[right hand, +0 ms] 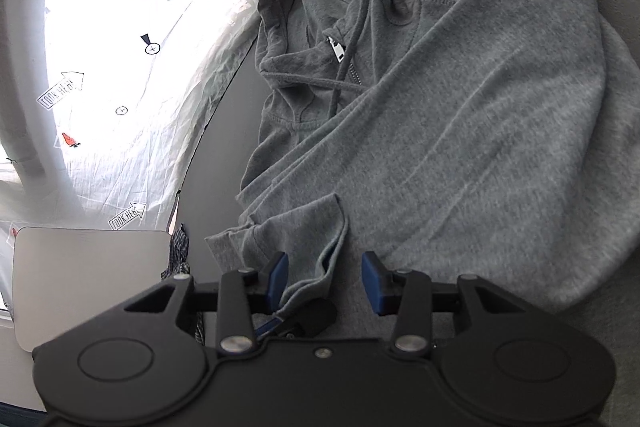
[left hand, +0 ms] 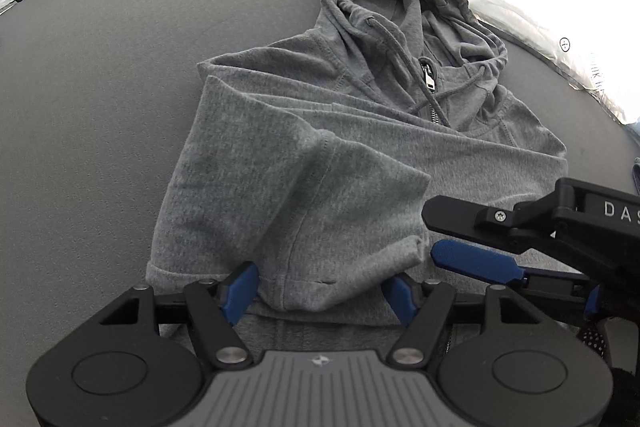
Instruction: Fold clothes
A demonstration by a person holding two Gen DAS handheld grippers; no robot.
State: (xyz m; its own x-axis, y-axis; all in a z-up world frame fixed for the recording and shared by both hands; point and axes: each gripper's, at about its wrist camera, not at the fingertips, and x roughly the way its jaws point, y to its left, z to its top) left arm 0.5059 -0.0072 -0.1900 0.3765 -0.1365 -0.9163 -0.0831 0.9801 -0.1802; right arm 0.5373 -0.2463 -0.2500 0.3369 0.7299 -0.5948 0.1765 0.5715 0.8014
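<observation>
A grey zip hoodie (left hand: 320,155) lies on a dark grey table (left hand: 88,115), hood at the far end, both sleeves folded across the chest. My left gripper (left hand: 320,291) is open, its blue pads (left hand: 240,287) standing either side of a sleeve cuff at the near hem. My right gripper (left hand: 444,233) reaches in from the right, open, just beside that cuff. In the right wrist view the hoodie (right hand: 460,147) fills the frame, and my right gripper (right hand: 326,281) is open with a cuff fold (right hand: 316,251) lying between its pads.
A white sheet printed with carrots and arrows (right hand: 120,75) lies beyond the table's edge. A pale grey flat board (right hand: 88,279) and a bit of checked cloth (right hand: 180,251) sit at the left. Bare table surface lies left of the hoodie.
</observation>
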